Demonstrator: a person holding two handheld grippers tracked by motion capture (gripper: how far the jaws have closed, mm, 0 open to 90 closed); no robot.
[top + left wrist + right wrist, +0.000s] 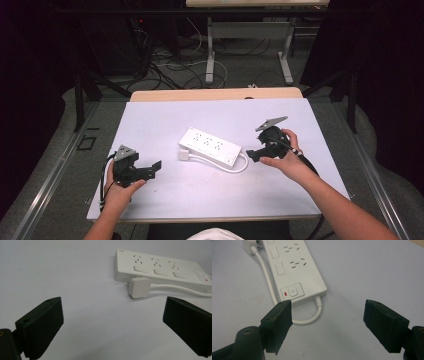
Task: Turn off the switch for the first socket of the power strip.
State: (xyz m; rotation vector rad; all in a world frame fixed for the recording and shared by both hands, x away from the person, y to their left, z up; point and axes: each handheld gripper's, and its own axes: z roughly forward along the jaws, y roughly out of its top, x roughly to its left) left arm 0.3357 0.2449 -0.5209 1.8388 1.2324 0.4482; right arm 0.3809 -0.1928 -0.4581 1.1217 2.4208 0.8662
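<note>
Black left gripper (152,170), grey three-cornered plate, black cable, black right gripper (251,154), ribbed pads

We count one white power strip (210,146) with one plug (183,154). We also count two grippers, the left gripper (150,169) and the right gripper (253,154).

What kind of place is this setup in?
Probably a lab or recording workspace: a white-topped table walled by dark curtains, loose cables on the floor behind, and a white power strip between two hand-held grippers.
</note>
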